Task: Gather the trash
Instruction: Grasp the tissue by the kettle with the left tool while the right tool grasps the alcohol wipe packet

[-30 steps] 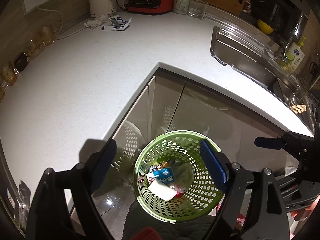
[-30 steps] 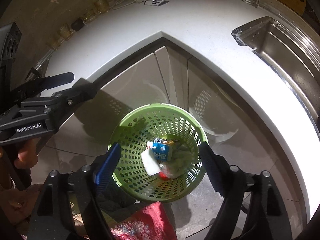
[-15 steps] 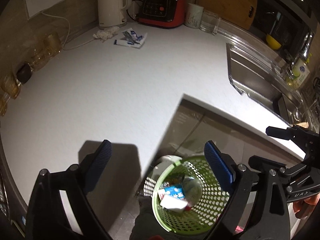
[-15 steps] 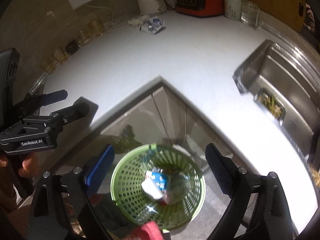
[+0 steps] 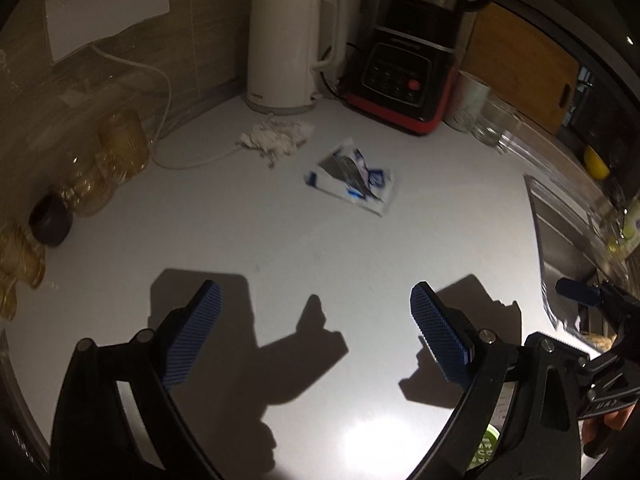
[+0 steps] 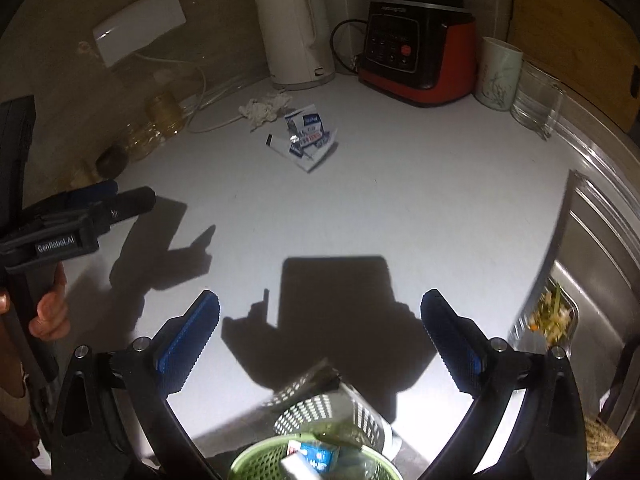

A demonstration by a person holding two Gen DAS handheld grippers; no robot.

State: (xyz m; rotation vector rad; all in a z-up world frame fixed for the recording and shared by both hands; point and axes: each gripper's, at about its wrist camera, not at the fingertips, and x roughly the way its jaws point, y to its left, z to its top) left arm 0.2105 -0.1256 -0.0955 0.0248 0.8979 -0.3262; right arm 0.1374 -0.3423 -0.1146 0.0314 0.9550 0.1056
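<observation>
A torn blue-and-white wrapper lies on the white counter near the back, with a crumpled white tissue just left of it. Both also show in the right wrist view, the wrapper and the tissue. My left gripper is open and empty above the counter, well short of the wrapper. My right gripper is open and empty over the counter's front edge. The green basket with trash inside sits below it on the floor.
A white kettle, a red-and-black appliance, a mug and a glass stand along the back wall. Amber jars line the left side. The steel sink lies to the right, food scraps in its strainer.
Both grippers have swung up from the green basket on the floor and forward over the counter. The wrapper and tissue are now much nearer. Both stay open.
</observation>
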